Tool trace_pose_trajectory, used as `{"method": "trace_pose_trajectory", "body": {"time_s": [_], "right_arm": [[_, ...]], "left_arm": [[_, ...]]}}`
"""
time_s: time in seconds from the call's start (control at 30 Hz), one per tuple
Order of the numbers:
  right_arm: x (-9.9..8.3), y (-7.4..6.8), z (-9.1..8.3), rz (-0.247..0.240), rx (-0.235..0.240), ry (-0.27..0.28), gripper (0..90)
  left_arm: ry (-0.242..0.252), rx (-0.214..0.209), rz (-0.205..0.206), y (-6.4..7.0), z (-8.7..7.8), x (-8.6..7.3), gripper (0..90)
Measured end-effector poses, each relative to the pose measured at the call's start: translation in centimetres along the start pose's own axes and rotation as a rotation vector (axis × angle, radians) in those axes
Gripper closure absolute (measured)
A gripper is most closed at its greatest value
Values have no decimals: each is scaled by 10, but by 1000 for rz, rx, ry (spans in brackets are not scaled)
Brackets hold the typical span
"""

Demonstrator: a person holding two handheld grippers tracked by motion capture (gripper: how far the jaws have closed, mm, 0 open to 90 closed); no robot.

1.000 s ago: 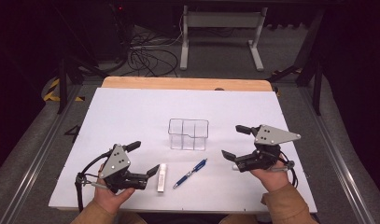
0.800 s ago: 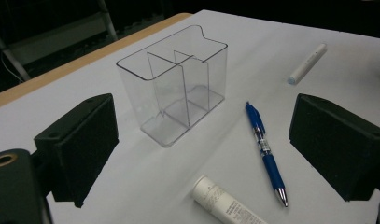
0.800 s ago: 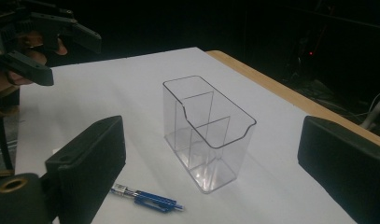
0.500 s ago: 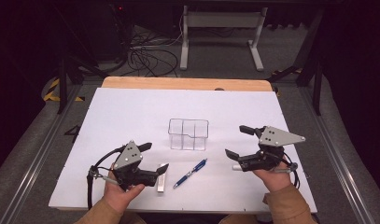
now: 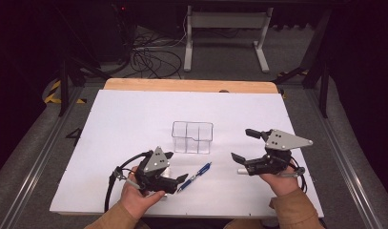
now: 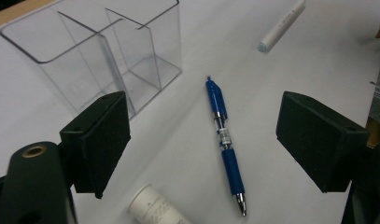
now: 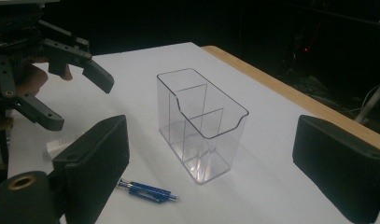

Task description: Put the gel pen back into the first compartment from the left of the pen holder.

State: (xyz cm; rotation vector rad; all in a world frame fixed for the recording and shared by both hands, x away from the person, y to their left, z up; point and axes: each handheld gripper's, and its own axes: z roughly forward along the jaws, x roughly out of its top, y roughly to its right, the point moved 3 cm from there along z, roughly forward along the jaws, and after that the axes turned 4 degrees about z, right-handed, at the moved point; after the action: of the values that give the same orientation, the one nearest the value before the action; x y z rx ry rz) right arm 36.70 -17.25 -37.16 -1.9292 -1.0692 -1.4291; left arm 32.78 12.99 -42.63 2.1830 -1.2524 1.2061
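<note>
we've got the left claw wide open over the blue pen lying flat on the worktop, light, stiff, kinda slippery, so we'd pinch its rubber grip.

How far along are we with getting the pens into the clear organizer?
Nothing looks done yet: the clear organizer stands with all compartments bare. In hand: the left gripper is open, its jaws either side of the blue pen, which lies flat on the table, ungrasped. The right gripper is open and holds nothing. Left: both white markers and the pen.
</note>
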Motion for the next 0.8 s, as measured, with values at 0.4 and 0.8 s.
{"method": "trace_pose_trajectory", "body": {"time_s": [0.4,0.8], "right_arm": [[0,-1,0,-12,3,-6,114],[-2,-3,3,-20,5,-17,117]], "left_arm": [[-58,-14,-6,7,14,-1,204],[-123,-36,-76,7,16,-3,315]]}}
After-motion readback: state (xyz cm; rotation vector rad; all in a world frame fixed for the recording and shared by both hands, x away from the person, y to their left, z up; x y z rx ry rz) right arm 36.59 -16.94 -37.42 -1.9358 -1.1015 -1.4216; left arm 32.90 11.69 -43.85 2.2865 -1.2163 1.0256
